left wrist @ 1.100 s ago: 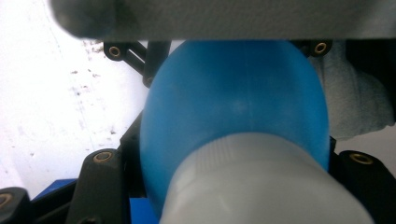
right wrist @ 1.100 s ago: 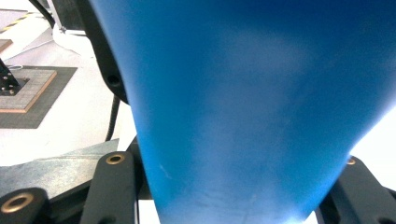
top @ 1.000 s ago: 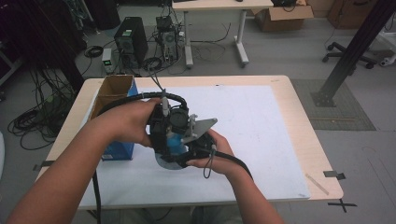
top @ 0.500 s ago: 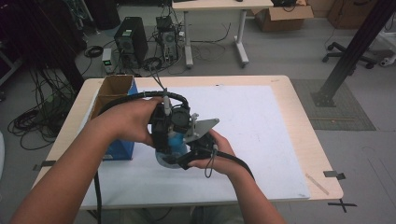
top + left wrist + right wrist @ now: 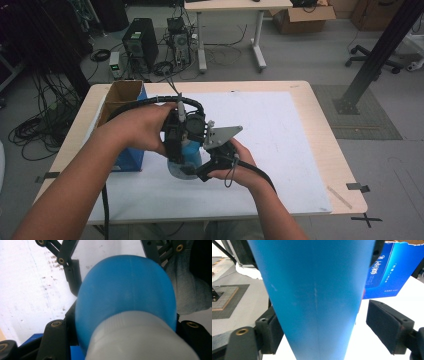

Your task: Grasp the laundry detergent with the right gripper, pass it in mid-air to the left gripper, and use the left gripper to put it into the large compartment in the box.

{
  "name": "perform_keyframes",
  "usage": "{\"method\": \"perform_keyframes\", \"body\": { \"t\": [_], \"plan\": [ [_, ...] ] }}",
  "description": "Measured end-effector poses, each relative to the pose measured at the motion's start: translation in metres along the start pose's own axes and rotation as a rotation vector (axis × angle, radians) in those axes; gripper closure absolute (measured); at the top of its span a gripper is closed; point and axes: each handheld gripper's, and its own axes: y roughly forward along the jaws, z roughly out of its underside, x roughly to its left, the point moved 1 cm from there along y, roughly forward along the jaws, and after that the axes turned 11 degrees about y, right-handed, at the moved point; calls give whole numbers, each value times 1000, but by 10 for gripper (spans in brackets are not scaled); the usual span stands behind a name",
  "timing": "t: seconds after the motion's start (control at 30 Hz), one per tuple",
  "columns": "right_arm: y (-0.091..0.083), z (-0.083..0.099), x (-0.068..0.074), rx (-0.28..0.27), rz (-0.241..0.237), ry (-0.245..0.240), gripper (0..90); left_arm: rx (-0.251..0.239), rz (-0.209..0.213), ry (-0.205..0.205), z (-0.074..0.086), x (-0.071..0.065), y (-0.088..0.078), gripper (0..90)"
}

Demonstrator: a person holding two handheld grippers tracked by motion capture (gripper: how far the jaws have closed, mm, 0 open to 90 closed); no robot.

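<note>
Over the white-covered table [image 5: 280, 130], the blue bottle [image 5: 189, 150] is standing upright between both hands. The left gripper [image 5: 182, 131] is clamping its grey cap end from above; the right gripper [image 5: 212, 159] is opening around the body, one pad clear.

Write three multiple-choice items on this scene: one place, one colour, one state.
1. Where on the table does the blue box stand?
A. its left side
B. its right side
C. its far right corner

2. What colour is the bottle's cap?
A. red
B. white
C. black

3. The box's top is
A. taped shut
B. under a lid
C. open

A: the blue box stands at the table's left side.
B: a white cap tops the blue bottle.
C: its brown inside shows.
</note>
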Motion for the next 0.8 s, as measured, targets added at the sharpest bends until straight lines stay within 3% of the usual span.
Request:
{"method": "perform_keyframes", "body": {
  "t": [0.47,0.63,0.8],
  "plan": [
    [-24,6,-13,54,4,35,14,-3,16,-22,-1,5,-9,397],
    [-38,4,-16,30,-16,54,14,-7,15,-27,-4,7,-15,397],
    [-58,2,-17,35,-7,36,14,-10,36,-45,-4,9,-21,396]
  ]
}}
